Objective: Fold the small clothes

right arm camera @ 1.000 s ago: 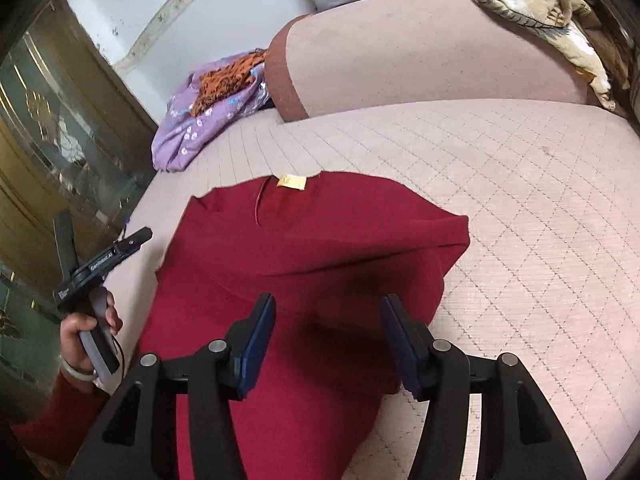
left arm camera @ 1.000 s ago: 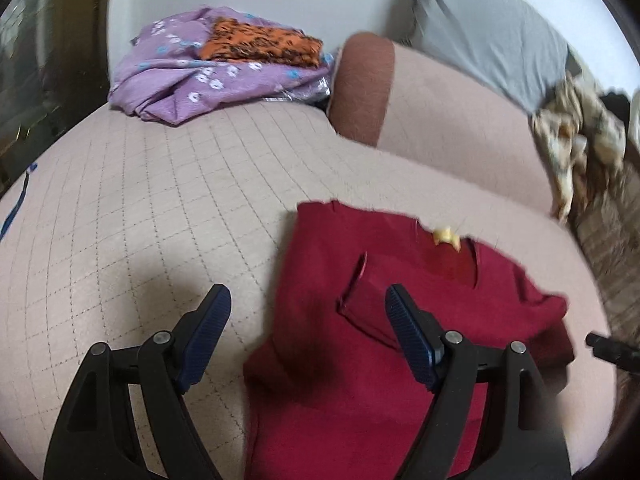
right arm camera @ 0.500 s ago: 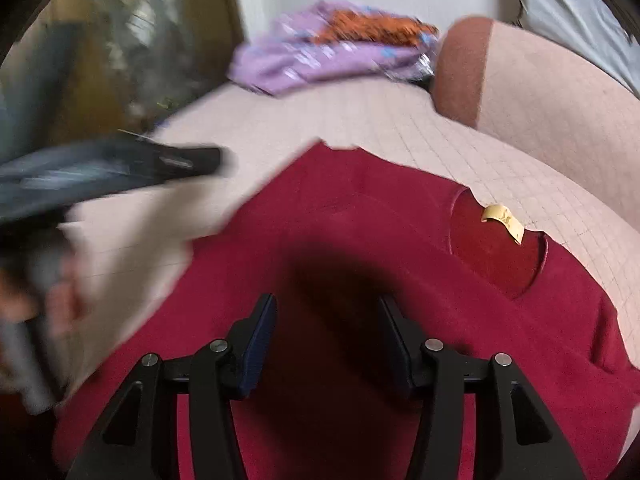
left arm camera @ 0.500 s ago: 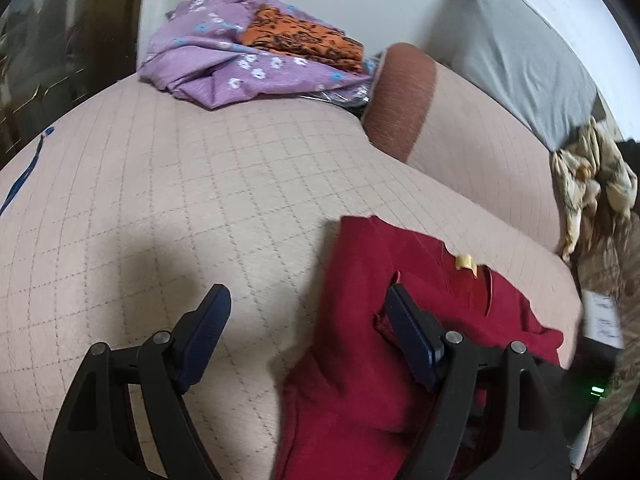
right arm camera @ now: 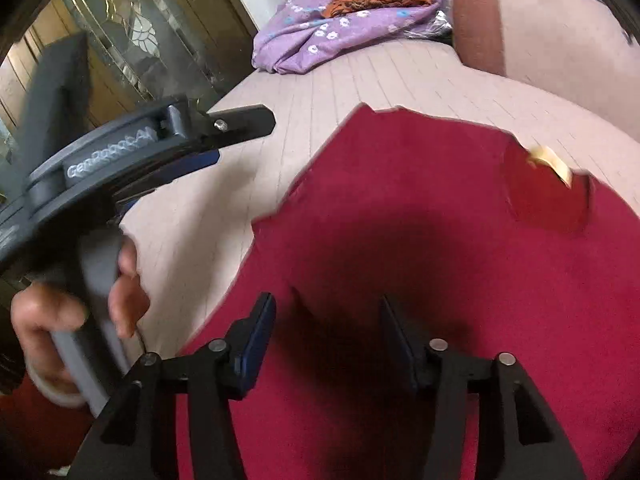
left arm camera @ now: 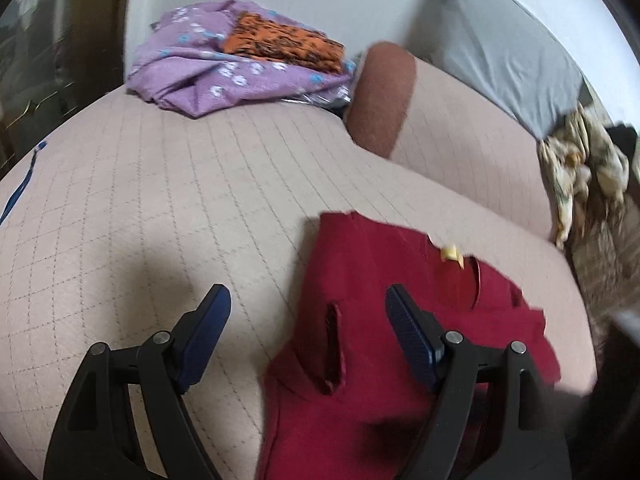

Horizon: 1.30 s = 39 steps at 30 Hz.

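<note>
A dark red small shirt (left arm camera: 380, 300) lies on the quilted pink sofa seat (left arm camera: 160, 208), its sleeves folded in and its yellow neck label (left arm camera: 450, 254) at the far end. My left gripper (left arm camera: 306, 320) is open and empty, low over the shirt's left edge. In the right wrist view the shirt (right arm camera: 420, 260) fills the middle. My right gripper (right arm camera: 328, 336) is open and empty, close above the shirt's lower part. The left gripper (right arm camera: 224, 144) shows there at the left, held by a hand.
A purple flowered cloth (left arm camera: 224, 76) with an orange patterned cloth (left arm camera: 280, 44) on it lies at the far end of the seat. A brown-ended bolster (left arm camera: 380, 100), a grey pillow (left arm camera: 508, 52) and a beige patterned cloth (left arm camera: 580, 168) lie at the back right. A glass door (right arm camera: 120, 40) stands left.
My right gripper has swung left over the shirt and come lower, close to the left gripper. My left gripper has shifted a little left of the shirt. Both stayed open.
</note>
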Motion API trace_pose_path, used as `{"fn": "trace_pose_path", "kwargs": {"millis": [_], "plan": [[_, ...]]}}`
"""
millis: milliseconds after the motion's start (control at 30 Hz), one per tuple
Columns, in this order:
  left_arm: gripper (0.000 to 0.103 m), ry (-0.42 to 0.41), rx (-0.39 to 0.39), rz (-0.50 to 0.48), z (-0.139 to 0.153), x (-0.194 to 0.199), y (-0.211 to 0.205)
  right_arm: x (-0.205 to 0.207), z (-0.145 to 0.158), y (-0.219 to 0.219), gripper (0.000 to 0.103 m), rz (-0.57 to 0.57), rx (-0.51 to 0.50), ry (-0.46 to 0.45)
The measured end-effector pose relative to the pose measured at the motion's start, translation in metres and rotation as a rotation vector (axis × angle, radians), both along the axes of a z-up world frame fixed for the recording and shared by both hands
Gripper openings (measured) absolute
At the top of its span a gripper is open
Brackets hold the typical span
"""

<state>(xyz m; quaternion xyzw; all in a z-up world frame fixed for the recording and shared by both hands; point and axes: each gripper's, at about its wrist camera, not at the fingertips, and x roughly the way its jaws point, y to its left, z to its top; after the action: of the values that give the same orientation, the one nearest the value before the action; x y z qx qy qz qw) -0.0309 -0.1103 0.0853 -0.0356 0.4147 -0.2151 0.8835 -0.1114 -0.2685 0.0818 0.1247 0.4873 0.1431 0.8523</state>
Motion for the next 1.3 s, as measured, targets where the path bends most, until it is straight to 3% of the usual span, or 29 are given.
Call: {"fn": "trace_pose_path", "kwargs": {"millis": [100, 133, 233, 367, 433, 500, 567, 667, 767, 833, 933, 967, 1033, 1067, 1133, 1200, 1300], "plan": [[0.08, -0.015, 0.017, -0.028, 0.0, -0.007, -0.009, -0.047, 0.032, -0.059, 0.056, -0.152, -0.011, -0.102], [0.08, -0.015, 0.02, -0.034, -0.002, -0.009, -0.011, -0.064, 0.042, -0.092, 0.061, -0.257, -0.059, -0.122], [0.08, 0.007, 0.07, -0.062, -0.013, -0.014, -0.025, -0.08, 0.043, -0.16, 0.062, -0.46, -0.208, -0.058], [0.08, 0.039, 0.226, -0.082, -0.041, -0.014, -0.045, -0.063, 0.01, -0.211, 0.039, -0.483, -0.127, 0.0], [0.082, 0.051, 0.311, -0.096, -0.054, -0.013, -0.052, -0.048, -0.02, -0.222, 0.028, -0.522, -0.243, 0.098], [0.085, 0.023, 0.294, -0.076, -0.052, -0.014, -0.049, -0.053, -0.019, -0.23, 0.023, -0.553, -0.208, 0.083], [0.085, 0.043, 0.281, -0.079, -0.05, -0.014, -0.048, -0.067, -0.002, -0.228, 0.03, -0.585, -0.212, 0.07], [0.085, 0.045, 0.281, -0.079, -0.051, -0.017, -0.049, -0.082, 0.018, -0.2, 0.029, -0.487, -0.19, 0.012], [0.084, 0.021, 0.283, -0.082, -0.046, -0.022, -0.049, -0.091, 0.009, -0.17, 0.023, -0.389, -0.266, 0.037], [0.084, 0.008, 0.269, -0.075, -0.041, -0.022, -0.047, -0.096, -0.008, -0.172, 0.018, -0.389, -0.354, 0.093], [0.084, 0.012, 0.245, -0.051, -0.038, -0.018, -0.041, -0.11, -0.008, -0.177, 0.018, -0.421, -0.359, 0.084], [0.084, 0.02, 0.243, -0.042, -0.039, -0.015, -0.039, -0.112, -0.001, -0.177, 0.025, -0.428, -0.348, 0.09], [0.084, 0.044, 0.244, -0.028, -0.043, -0.01, -0.038, -0.103, 0.01, -0.182, 0.028, -0.452, -0.287, 0.068], [0.084, 0.052, 0.249, -0.025, -0.045, -0.009, -0.038, -0.099, 0.018, -0.183, 0.034, -0.461, -0.257, 0.043], [0.085, 0.051, 0.263, -0.025, -0.048, -0.009, -0.04, -0.083, 0.024, -0.181, 0.039, -0.465, -0.276, 0.009], [0.085, 0.043, 0.287, -0.032, -0.05, -0.01, -0.043, -0.064, 0.016, -0.181, 0.039, -0.468, -0.298, 0.005], [0.085, 0.042, 0.294, -0.037, -0.051, -0.009, -0.043, -0.041, -0.01, -0.199, 0.035, -0.521, -0.284, 0.072]]}}
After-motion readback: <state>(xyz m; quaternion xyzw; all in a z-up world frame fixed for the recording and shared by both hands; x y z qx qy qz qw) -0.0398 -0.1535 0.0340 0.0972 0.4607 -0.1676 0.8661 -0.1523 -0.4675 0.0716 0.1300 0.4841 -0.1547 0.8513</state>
